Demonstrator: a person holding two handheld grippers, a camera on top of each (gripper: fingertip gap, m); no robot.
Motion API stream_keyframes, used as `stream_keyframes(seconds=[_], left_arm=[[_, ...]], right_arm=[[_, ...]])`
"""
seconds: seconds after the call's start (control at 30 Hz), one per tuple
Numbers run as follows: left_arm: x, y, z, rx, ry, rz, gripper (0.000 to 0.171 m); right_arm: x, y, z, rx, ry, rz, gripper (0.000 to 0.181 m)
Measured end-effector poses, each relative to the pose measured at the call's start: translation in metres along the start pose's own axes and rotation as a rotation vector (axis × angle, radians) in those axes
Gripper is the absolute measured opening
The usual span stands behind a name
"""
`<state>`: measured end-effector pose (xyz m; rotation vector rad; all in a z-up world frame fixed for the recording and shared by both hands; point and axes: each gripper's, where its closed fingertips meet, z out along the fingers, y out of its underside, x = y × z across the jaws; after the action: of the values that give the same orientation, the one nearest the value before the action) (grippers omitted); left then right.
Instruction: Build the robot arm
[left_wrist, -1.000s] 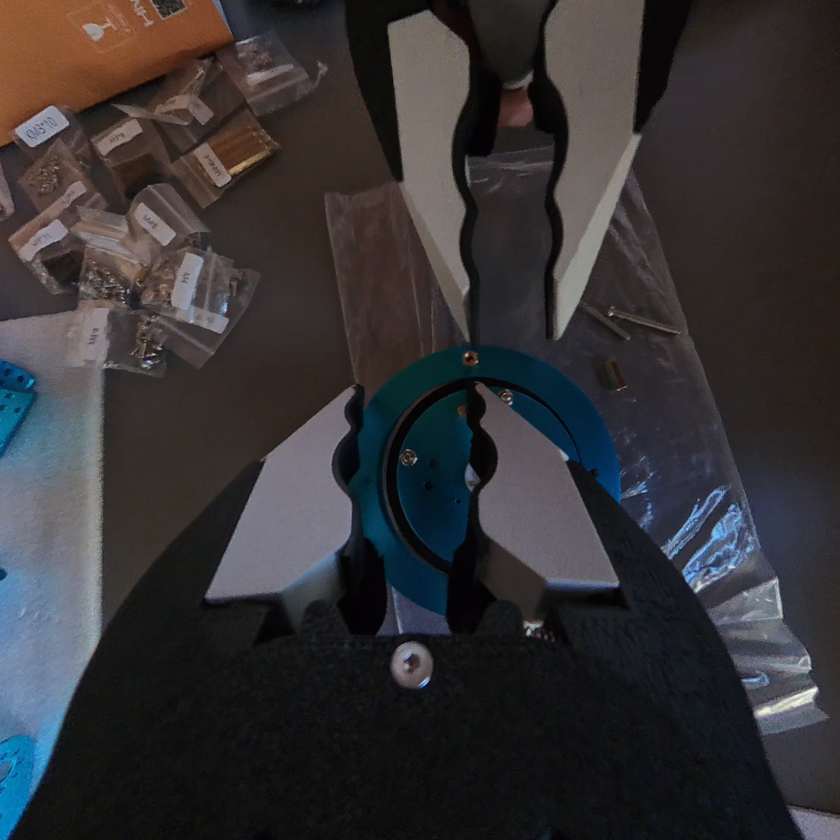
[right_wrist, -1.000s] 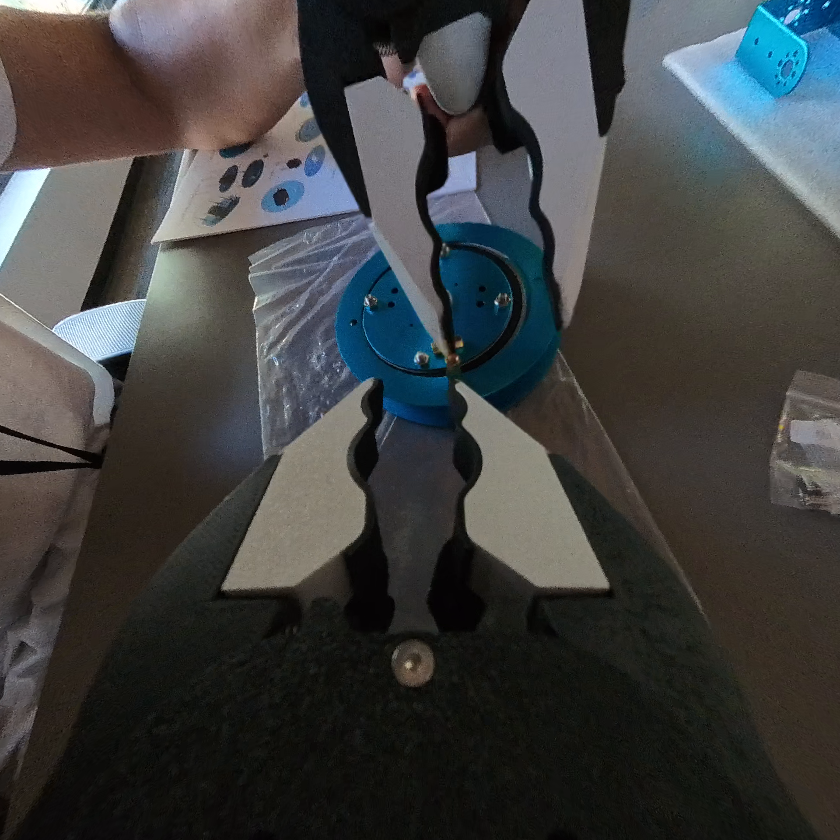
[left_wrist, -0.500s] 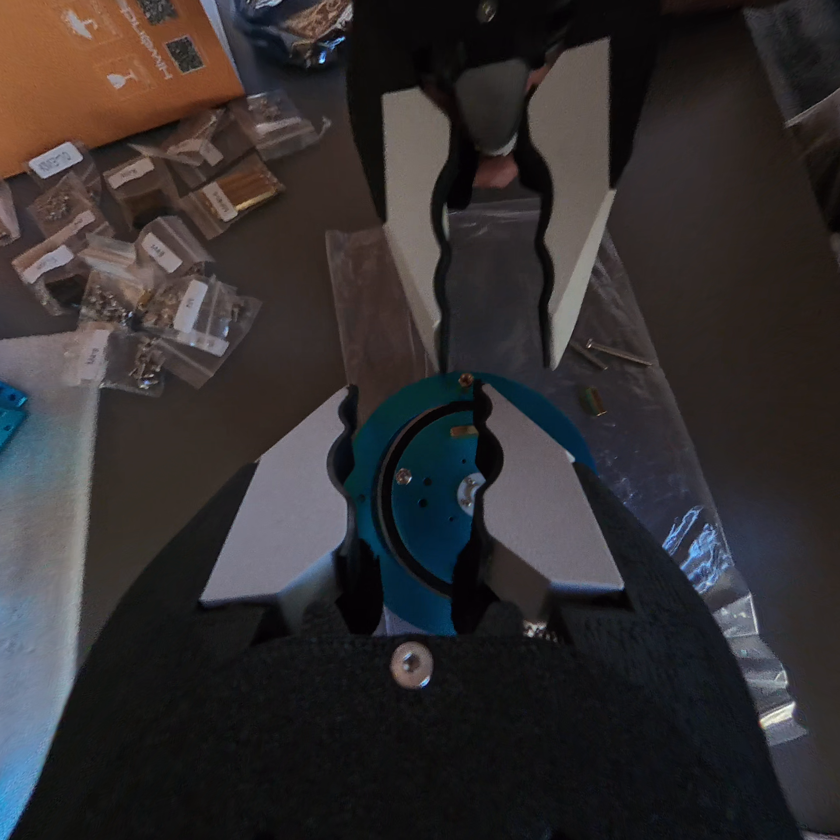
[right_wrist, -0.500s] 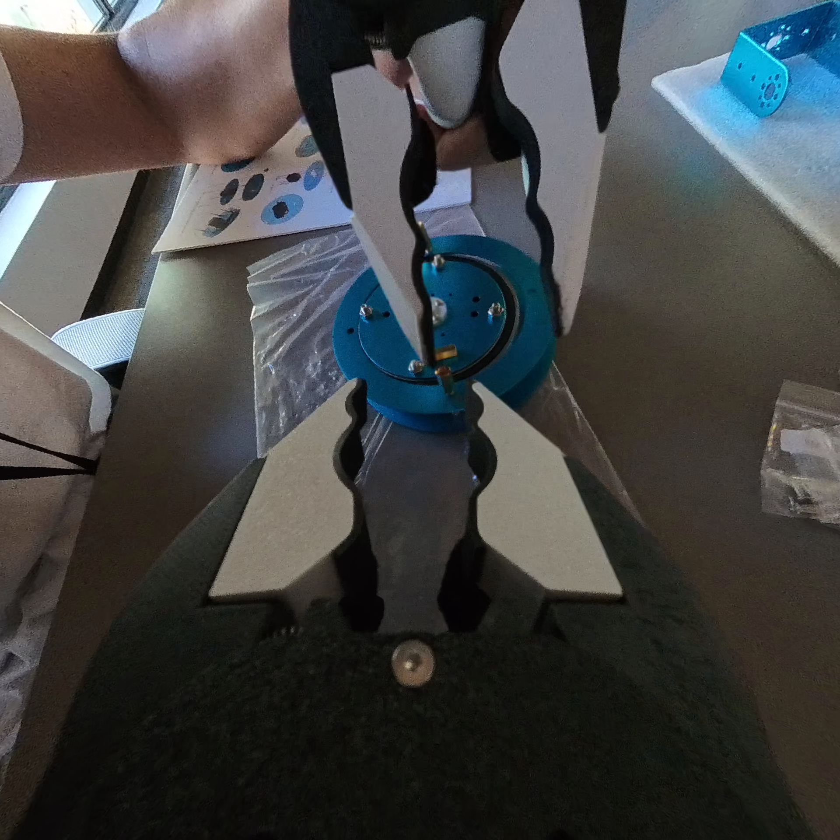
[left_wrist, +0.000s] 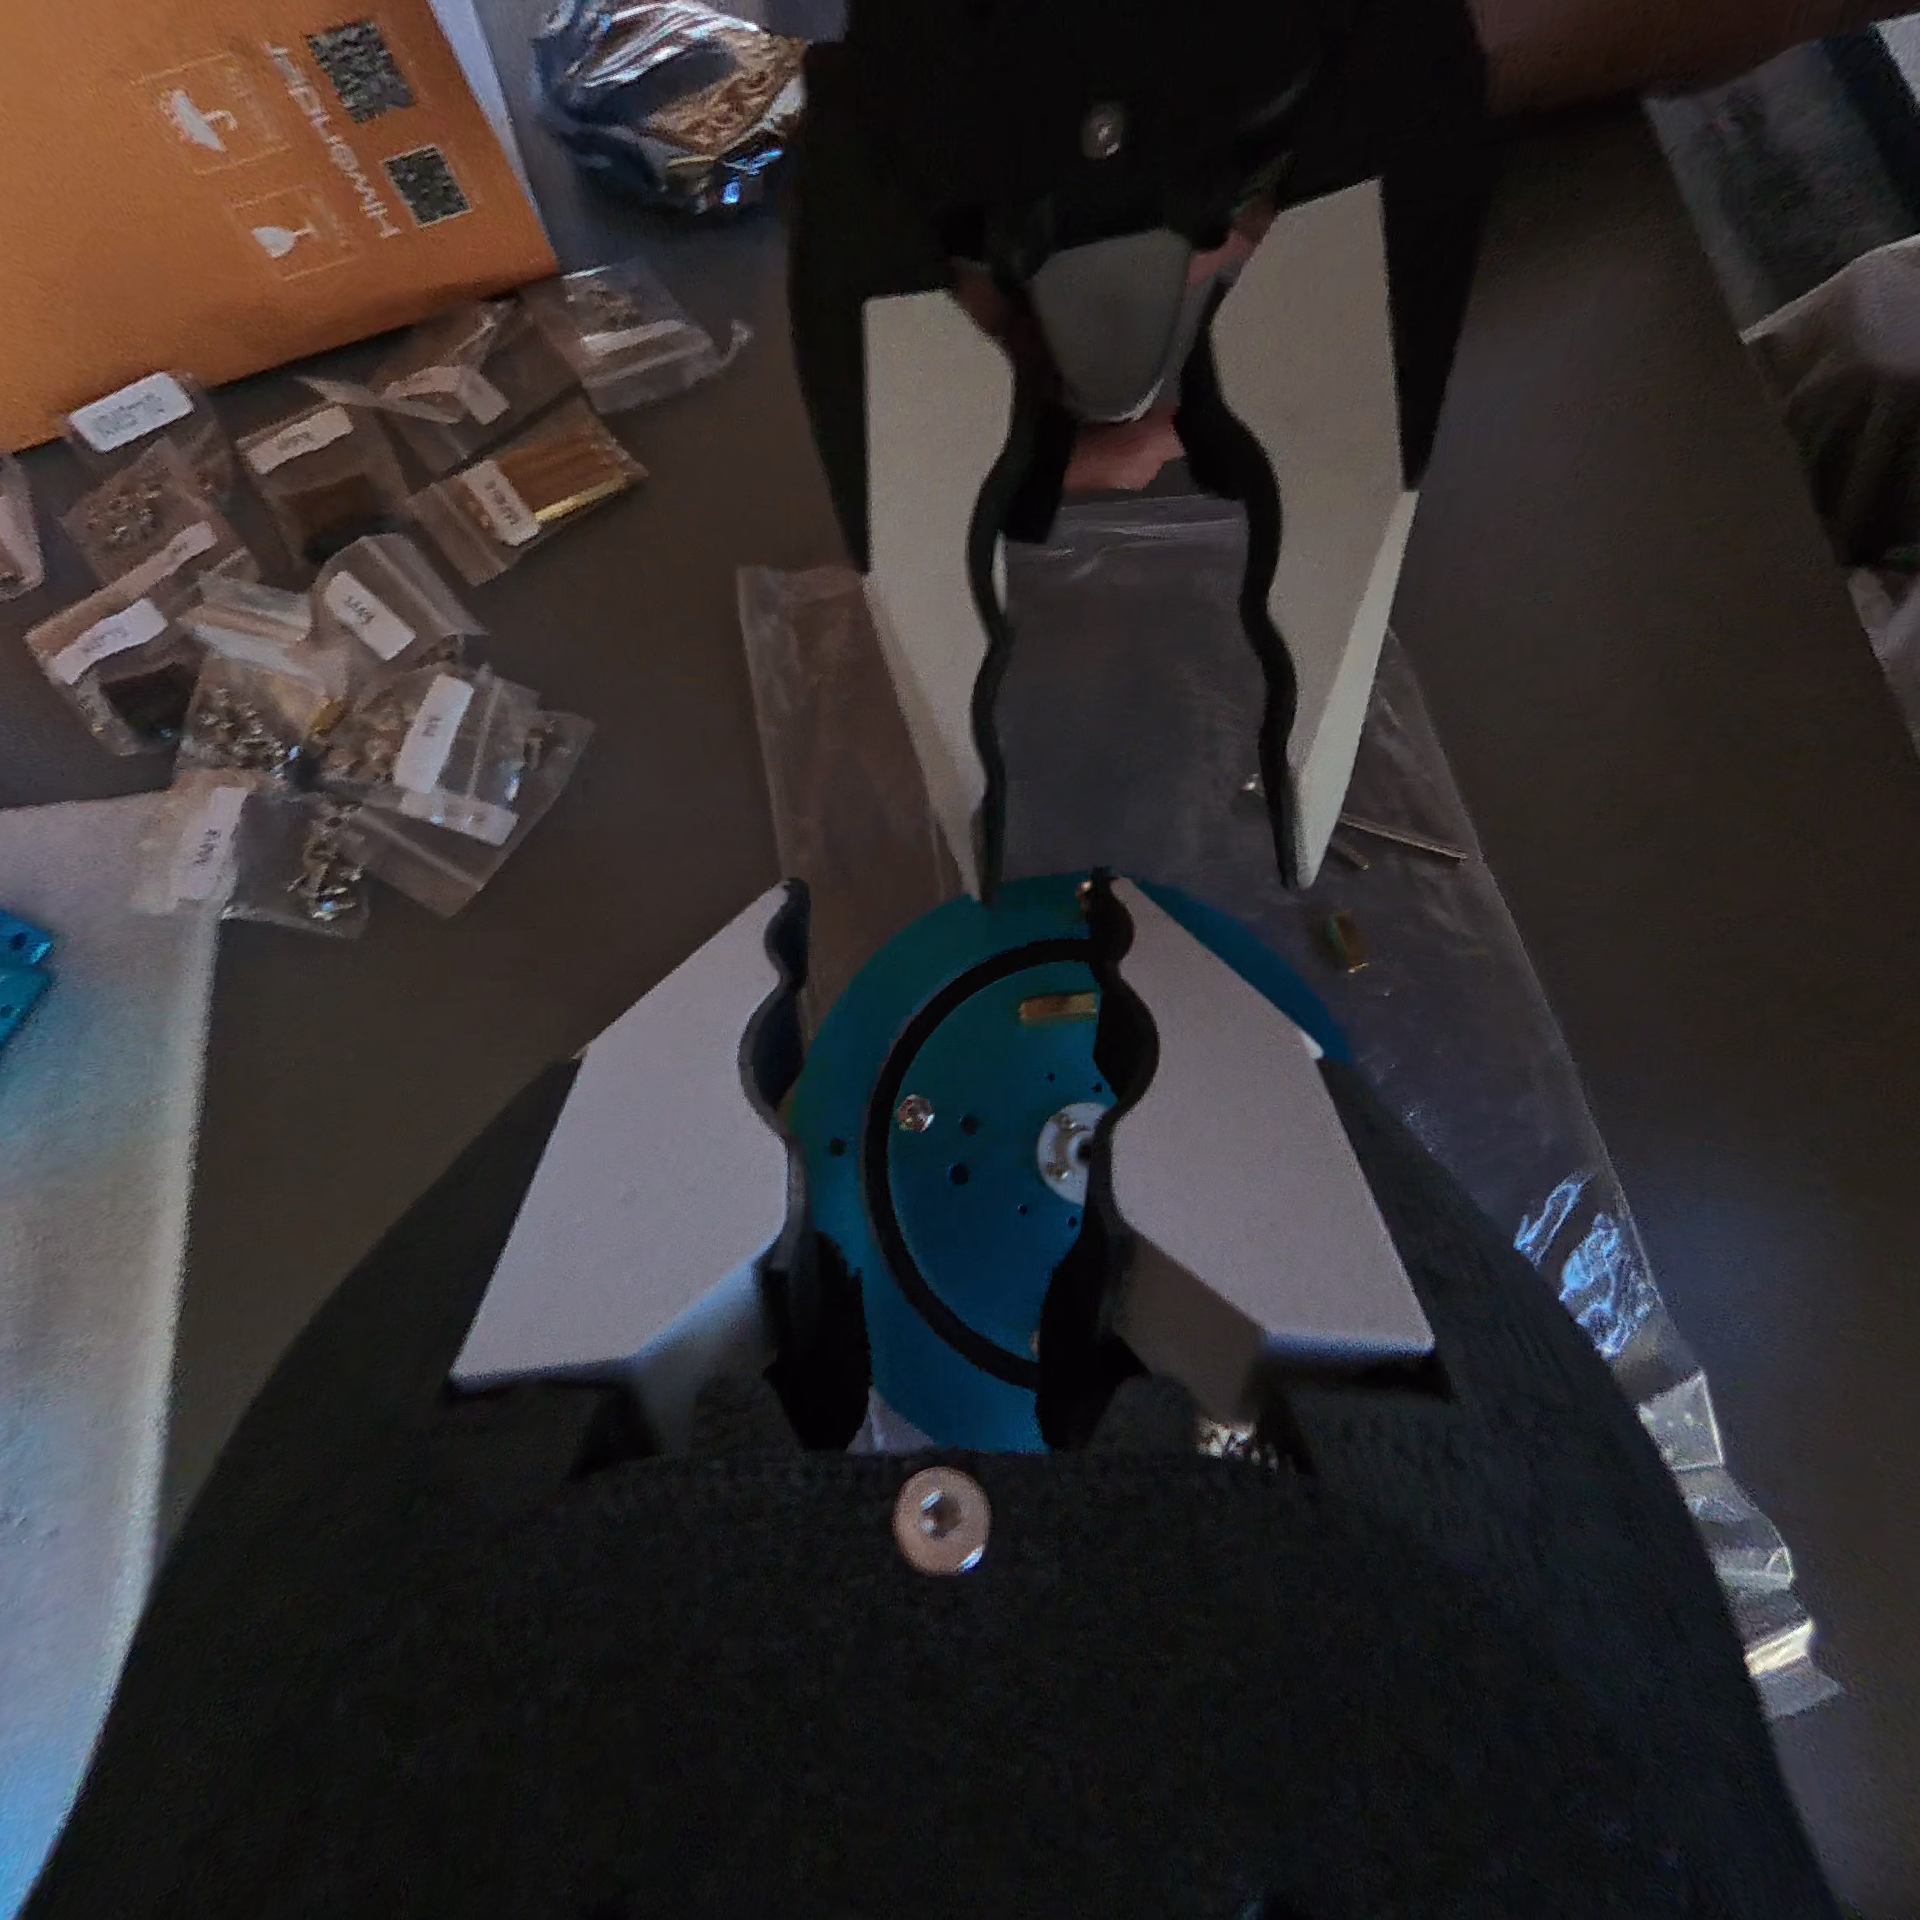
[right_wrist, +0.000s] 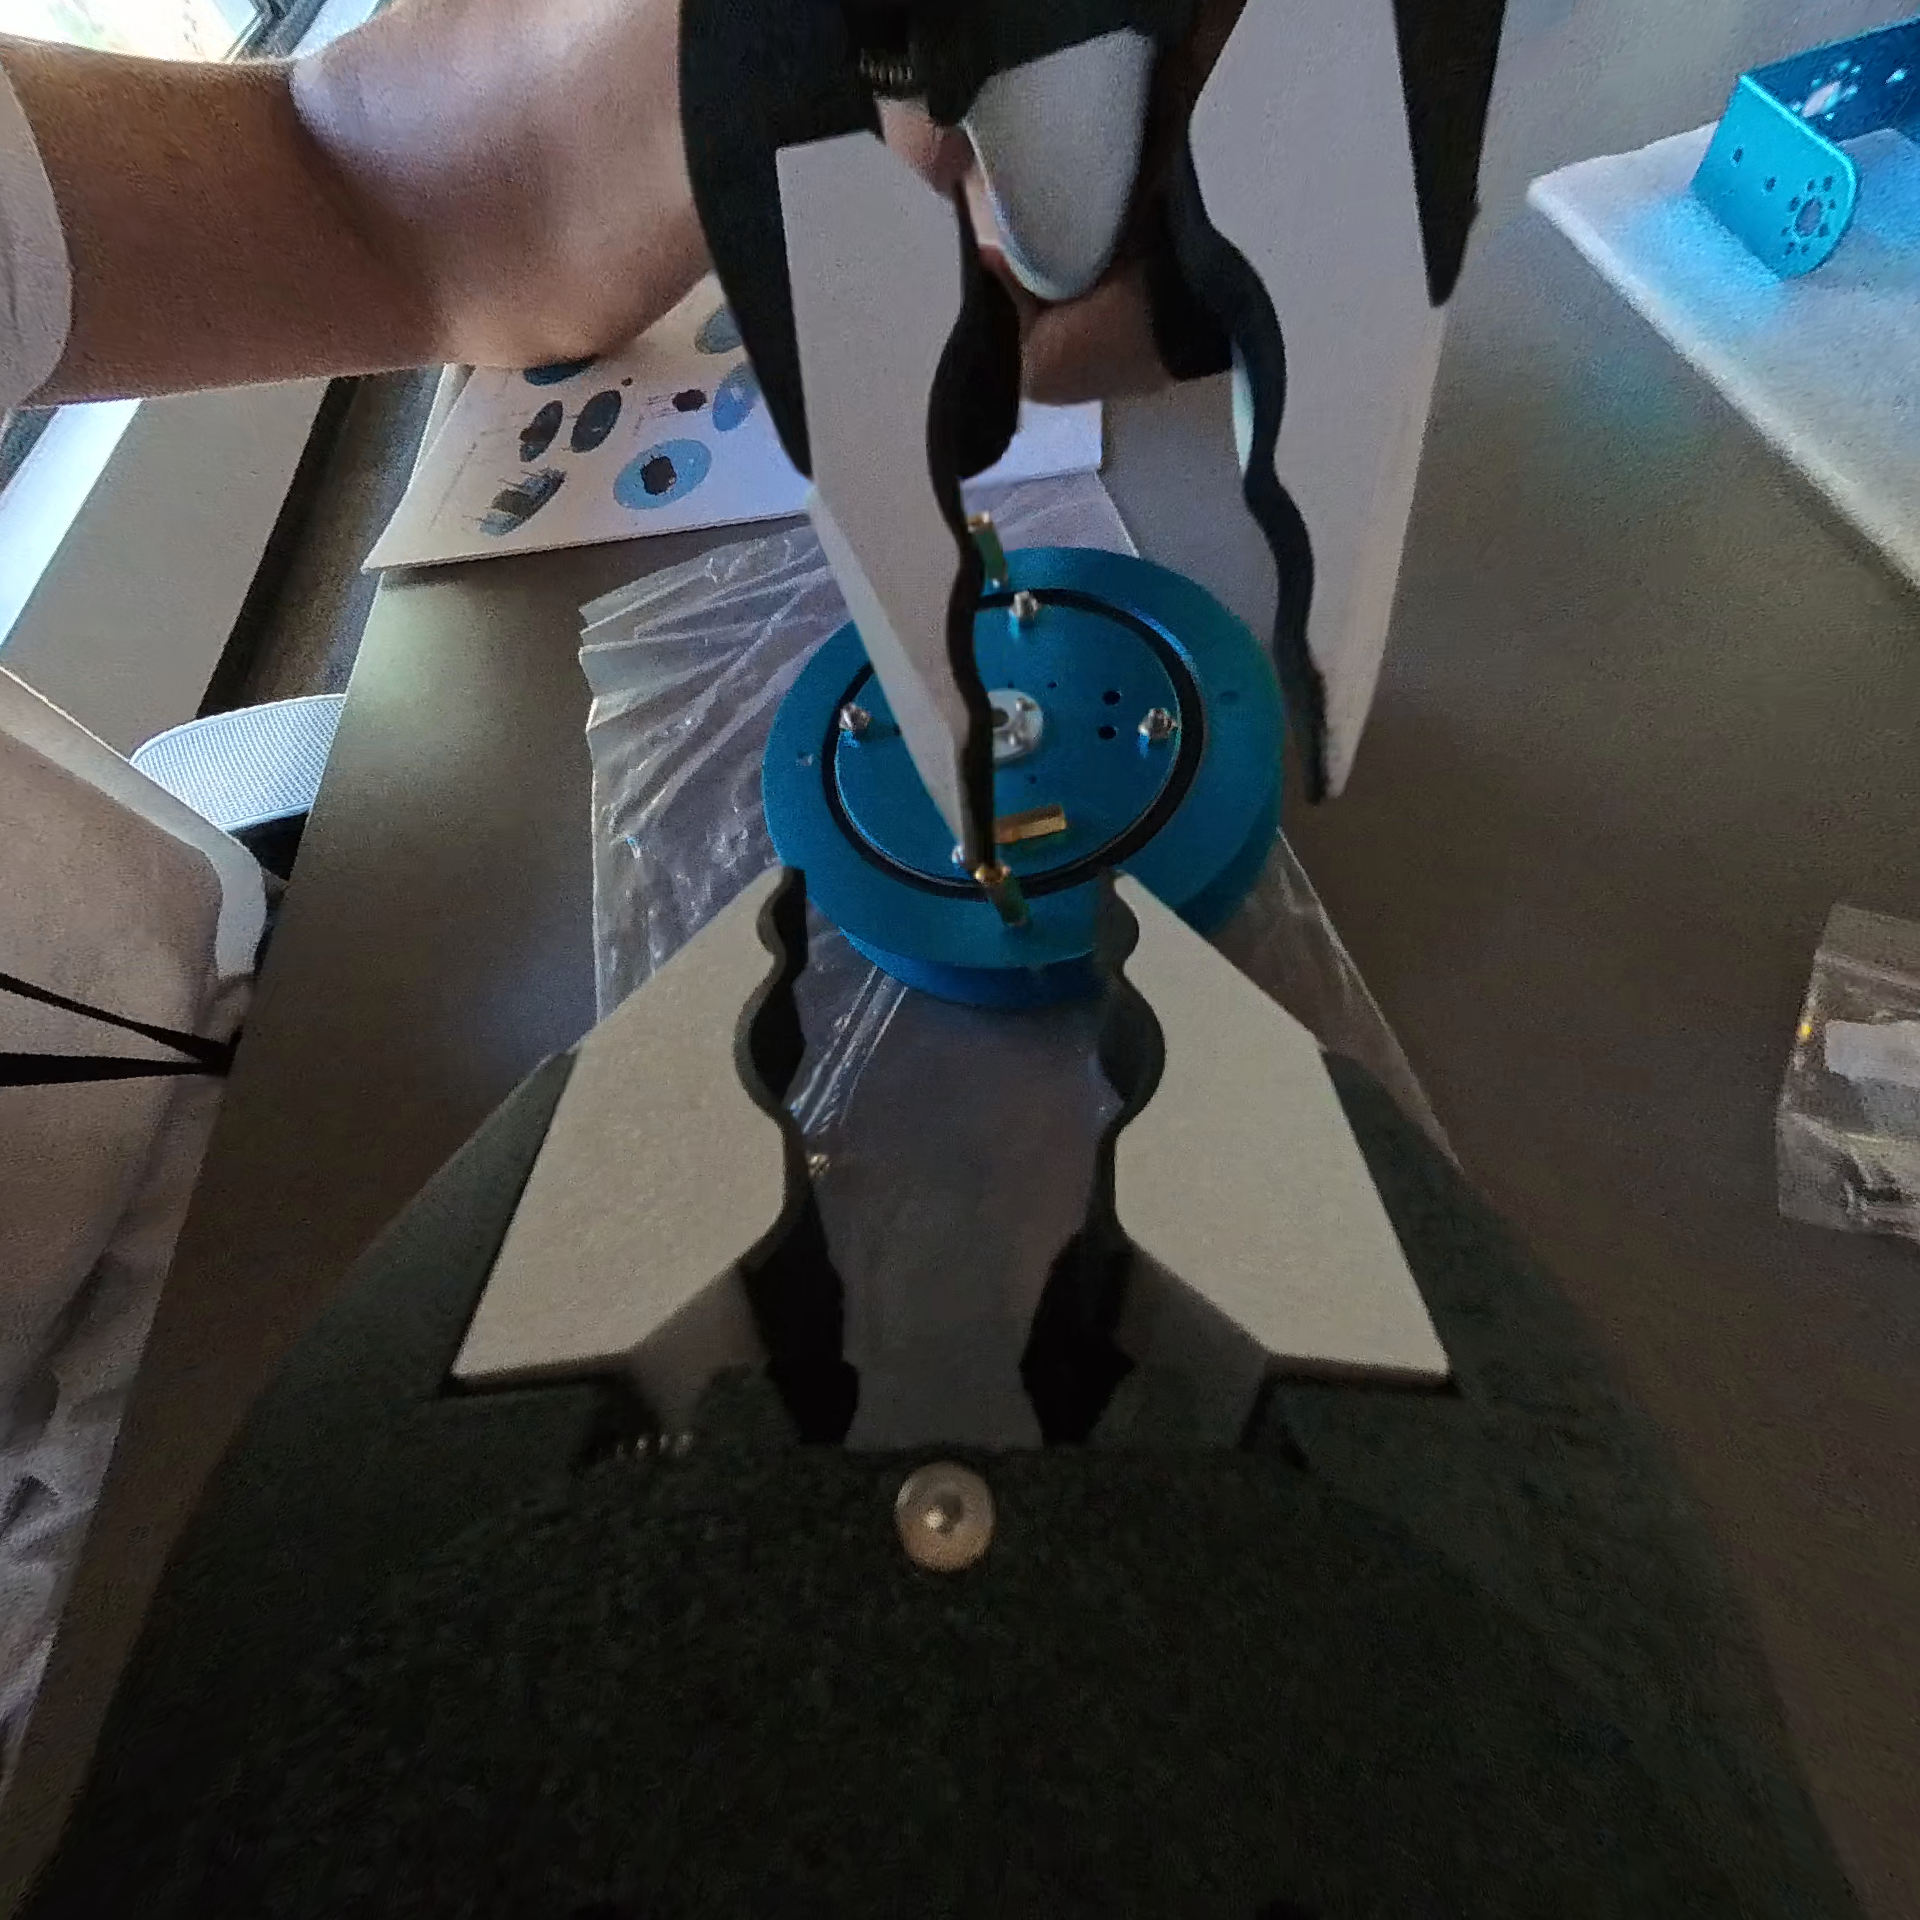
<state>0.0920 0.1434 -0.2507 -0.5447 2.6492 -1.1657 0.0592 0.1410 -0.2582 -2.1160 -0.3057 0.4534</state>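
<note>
A blue round turntable (left_wrist: 966, 1195) lies on a clear plastic bag (left_wrist: 1455, 1039) on the dark table. My left gripper (left_wrist: 945, 894) is open and empty, hovering over the turntable. My right gripper (right_wrist: 956, 883) is open and empty at the turntable's (right_wrist: 1101, 748) near rim, facing the left gripper (right_wrist: 1143, 821). A brass standoff (right_wrist: 1031, 824) lies flat on the inner plate; it also shows in the left wrist view (left_wrist: 1055, 1006). Another brass standoff (right_wrist: 1003, 894) stands at the rim, close to a left fingertip. The right gripper (left_wrist: 1138, 878) shows at the top of the left wrist view.
An orange box (left_wrist: 208, 208) and several small hardware bags (left_wrist: 364, 707) lie to the left. Loose screws (left_wrist: 1403, 842) and a brass standoff (left_wrist: 1340, 940) lie on the bag. White foam (right_wrist: 1818, 343) bears a blue bracket (right_wrist: 1787, 187). A printed sheet (right_wrist: 623, 468) lies beyond the turntable. The blue bracket (right_wrist: 1787, 187) lies around 25 cm away from my left fingertips.
My right gripper has opened wider and drawn back from the turntable. A brass standoff that was at the fingertips now lies flat on the inner plate. The left gripper has lifted slightly.
</note>
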Motion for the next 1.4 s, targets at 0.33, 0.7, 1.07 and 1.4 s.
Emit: stream_keyframes(seconds=[0.33, 0.7, 1.07, 1.4], left_arm=[[-0.008, 0.013, 0.005, -0.051, -0.046, 0.027, 0.057], [-0.004, 0.005, 0.009, -0.008, -0.041, 0.039, 0.057], [0.003, 0.0, 0.003, 0.027, 0.025, 0.009, 0.057], [-0.015, 0.013, -0.008, 0.019, -0.013, -0.035, 0.058]], right_arm=[[-0.011, 0.006, 0.003, -0.04, -0.017, -0.035, 0.061], [-0.015, 0.006, 0.011, -0.029, -0.045, -0.034, 0.067], [-0.01, 0.0, 0.002, 0.005, -0.046, 0.016, 0.064], [-0.018, 0.003, -0.01, 0.012, -0.058, 0.041, 0.06]])
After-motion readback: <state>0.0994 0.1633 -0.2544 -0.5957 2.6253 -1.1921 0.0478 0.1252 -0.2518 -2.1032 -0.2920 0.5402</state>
